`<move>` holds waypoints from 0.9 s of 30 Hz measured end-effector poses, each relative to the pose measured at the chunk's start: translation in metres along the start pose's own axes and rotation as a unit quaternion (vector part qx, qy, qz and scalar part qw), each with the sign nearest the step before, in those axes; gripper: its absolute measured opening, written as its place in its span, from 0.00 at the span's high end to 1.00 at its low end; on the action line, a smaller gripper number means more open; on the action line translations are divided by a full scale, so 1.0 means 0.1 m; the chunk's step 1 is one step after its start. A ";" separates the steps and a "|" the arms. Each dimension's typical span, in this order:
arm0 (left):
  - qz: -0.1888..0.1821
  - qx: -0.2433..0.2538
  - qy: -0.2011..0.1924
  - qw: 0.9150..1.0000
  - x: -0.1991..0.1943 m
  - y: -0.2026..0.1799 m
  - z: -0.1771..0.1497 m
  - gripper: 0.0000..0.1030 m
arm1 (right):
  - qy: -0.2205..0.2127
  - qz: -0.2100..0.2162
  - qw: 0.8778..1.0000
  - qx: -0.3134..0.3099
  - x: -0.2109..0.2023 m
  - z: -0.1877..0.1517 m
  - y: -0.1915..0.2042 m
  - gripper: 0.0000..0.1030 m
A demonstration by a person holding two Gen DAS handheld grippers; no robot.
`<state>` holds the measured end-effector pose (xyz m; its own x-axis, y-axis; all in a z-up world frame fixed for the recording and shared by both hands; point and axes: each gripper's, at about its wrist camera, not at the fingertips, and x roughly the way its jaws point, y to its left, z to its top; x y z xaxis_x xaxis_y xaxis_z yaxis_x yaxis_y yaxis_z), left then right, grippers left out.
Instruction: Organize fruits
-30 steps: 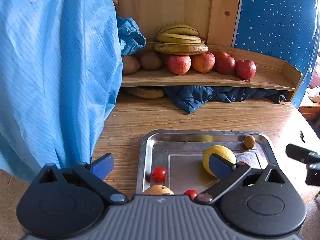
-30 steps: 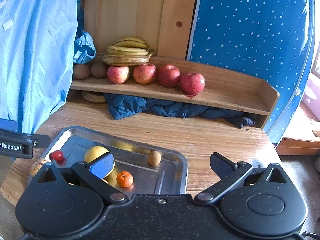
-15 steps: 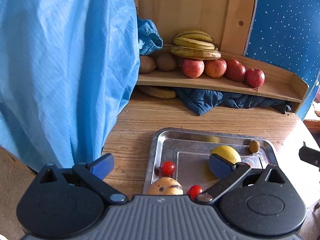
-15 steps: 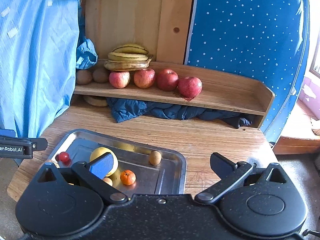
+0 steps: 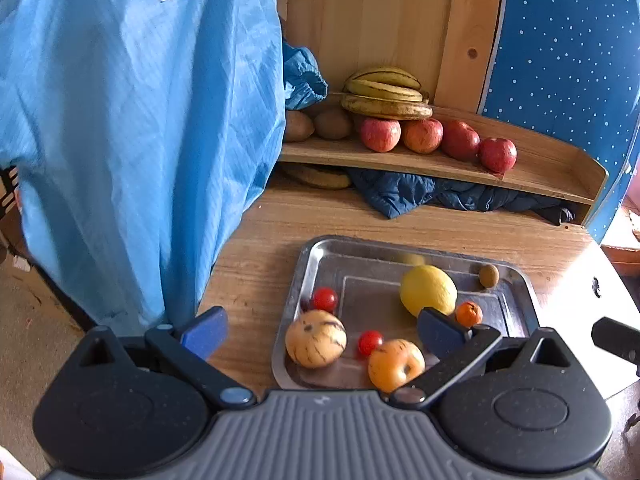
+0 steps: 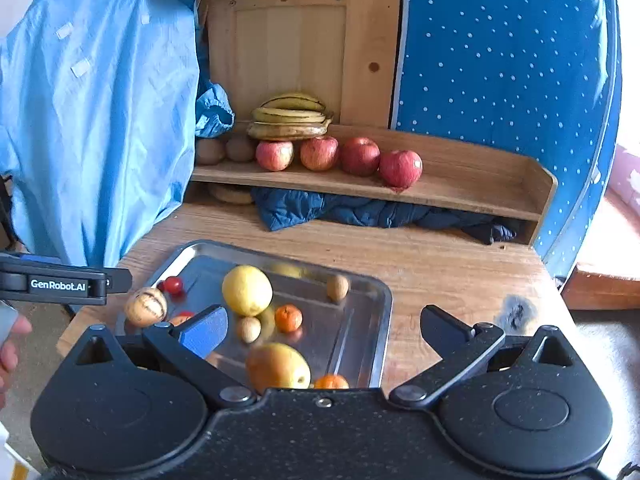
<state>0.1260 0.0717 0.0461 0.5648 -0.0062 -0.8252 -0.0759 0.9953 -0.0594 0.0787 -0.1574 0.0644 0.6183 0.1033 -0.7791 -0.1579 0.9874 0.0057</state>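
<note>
Left gripper [image 5: 322, 330] spread wide, empty, hovering over the near-left corner of the rectangular steel tray [image 5: 516, 280] on the round wooden table [image 5: 440, 228]. Right gripper [image 6: 322, 330] also spread, empty, above the tray's near edge. Tray holds a big yellow lemon [image 5: 428, 290], striped pale melon-like fruit [image 5: 316, 339], orange-yellow apple [image 5: 394, 364], two red cherry tomatoes [image 5: 324, 299], small mandarin [image 5: 469, 314], brown kiwi [image 5: 489, 275]. Curved wooden shelf [image 5: 552, 172] behind carries four red apples [image 5: 380, 134] in a row, yellow banana bunch [image 5: 386, 92] above them.
</note>
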 end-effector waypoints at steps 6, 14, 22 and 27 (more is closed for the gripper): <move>0.006 0.001 -0.001 1.000 -0.18 -0.08 -0.15 0.00 | -0.004 0.008 1.000 0.006 -0.15 -0.09 -0.07 0.01; 0.014 -0.004 -0.007 1.000 -0.40 -0.13 -0.28 0.00 | -0.004 0.019 1.000 0.005 -0.33 -0.24 -0.12 0.01; 0.029 0.002 -0.009 1.000 -0.62 -0.13 -0.39 0.00 | 0.005 0.024 1.000 0.014 -0.48 -0.41 -0.08 0.01; 0.032 0.028 -0.025 0.999 -0.75 -0.14 -0.47 0.00 | 0.010 0.015 1.000 0.025 -0.54 -0.48 -0.06 0.01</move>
<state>0.0460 0.0532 0.0823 0.6009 0.0602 -0.7971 -0.0676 0.9974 0.0244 0.0088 -0.1746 0.0761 0.5987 0.1317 -0.7901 -0.1376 0.9886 0.0605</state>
